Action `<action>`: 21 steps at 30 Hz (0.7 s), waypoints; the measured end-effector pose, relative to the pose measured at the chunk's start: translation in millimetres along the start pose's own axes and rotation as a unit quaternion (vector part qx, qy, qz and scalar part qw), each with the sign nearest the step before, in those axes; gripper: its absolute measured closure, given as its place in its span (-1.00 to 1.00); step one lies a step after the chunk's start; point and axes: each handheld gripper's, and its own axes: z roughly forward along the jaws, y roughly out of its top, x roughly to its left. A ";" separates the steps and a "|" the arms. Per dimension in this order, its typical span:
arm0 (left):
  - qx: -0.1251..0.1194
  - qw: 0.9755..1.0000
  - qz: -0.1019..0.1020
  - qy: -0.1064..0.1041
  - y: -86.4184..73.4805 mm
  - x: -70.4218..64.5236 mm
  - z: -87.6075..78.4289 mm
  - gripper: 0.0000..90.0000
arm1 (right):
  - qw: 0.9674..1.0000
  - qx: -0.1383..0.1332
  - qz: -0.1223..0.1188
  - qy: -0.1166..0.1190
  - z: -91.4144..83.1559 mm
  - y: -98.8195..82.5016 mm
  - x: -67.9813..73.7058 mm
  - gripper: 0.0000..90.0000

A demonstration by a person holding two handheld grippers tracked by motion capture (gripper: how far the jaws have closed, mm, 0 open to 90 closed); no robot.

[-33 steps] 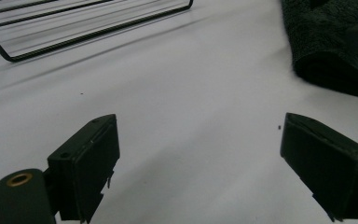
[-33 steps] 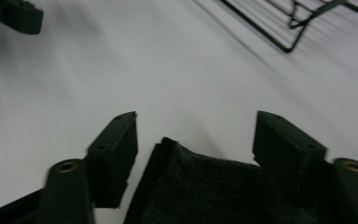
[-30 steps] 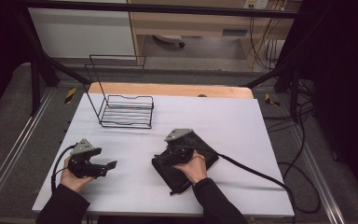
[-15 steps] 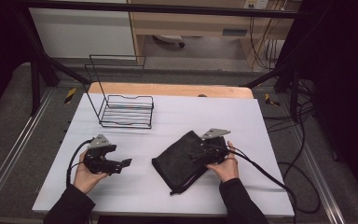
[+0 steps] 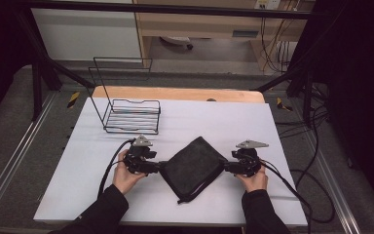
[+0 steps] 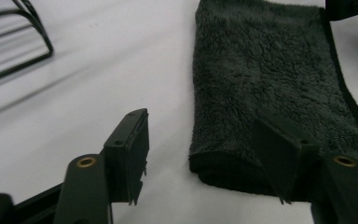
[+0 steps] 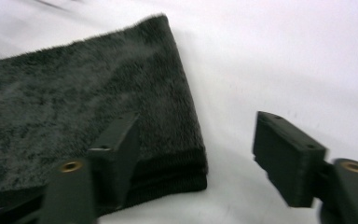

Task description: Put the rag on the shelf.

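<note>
A folded dark fleece towel (image 5: 195, 165) lies as a diamond on the white table (image 5: 272, 131). My left gripper (image 5: 159, 167) is at its left corner and my right gripper (image 5: 227, 167) at its right corner. In the left gripper view the jaws (image 6: 209, 163) straddle the towel's (image 6: 261, 84) near corner, one jaw over the cloth, the other on bare table. In the right gripper view the jaws (image 7: 200, 154) straddle the towel's (image 7: 74, 93) thick folded corner the same way. Both pairs of jaws have just been closing with the towel corner between them, and gaps still show beside the cloth.
A black wire rack (image 5: 129, 109) stands at the back left of the table, and its base (image 6: 14, 46) appears in the left gripper view. A wooden board (image 5: 175, 93) edges the far side. Cables (image 5: 292, 190) trail off to the right.
The left hand has moved right to the towel's left corner. The right hand has come off the towel and moved out to its right corner. Both now face each other across the towel.
</note>
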 end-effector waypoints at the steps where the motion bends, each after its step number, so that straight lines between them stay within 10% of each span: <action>1: 0.018 1.000 -0.004 -0.008 -2.0 0.9 7.4 -0.09 | 1.000 0.009 0.003 0.001 2.7 -1.4 0.1 -0.13; 21: 0.060 0.996 -0.033 -0.053 -11.9 2.4 19.4 0.62 | 0.999 0.036 0.036 0.016 11.2 -8.3 8.0 0.65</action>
